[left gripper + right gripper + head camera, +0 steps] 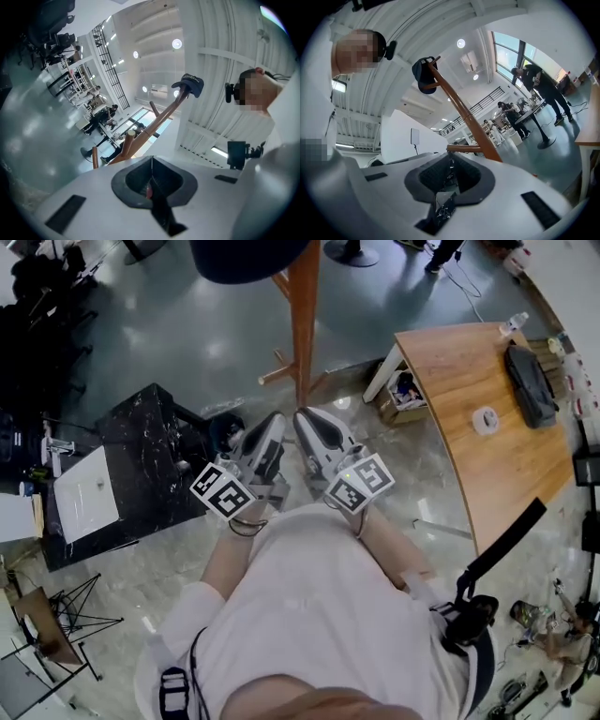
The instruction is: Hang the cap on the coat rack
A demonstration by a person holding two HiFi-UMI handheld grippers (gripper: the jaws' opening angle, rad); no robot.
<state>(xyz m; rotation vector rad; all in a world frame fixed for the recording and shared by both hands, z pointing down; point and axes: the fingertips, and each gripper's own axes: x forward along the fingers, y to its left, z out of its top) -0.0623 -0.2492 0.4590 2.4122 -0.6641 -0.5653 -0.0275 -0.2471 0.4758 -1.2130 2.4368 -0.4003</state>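
The dark blue cap hangs on the top of the wooden coat rack, straight ahead of me. In the left gripper view the cap sits on the end of a slanting peg of the coat rack. The right gripper view shows the cap on the coat rack as well. My left gripper and right gripper are side by side close to my chest, both aimed at the rack. The left gripper and the right gripper are both shut and hold nothing.
A curved wooden table at the right carries a tape roll, a dark bag and a bottle. A box stands under it. A black cabinet with a white sheet stands at the left.
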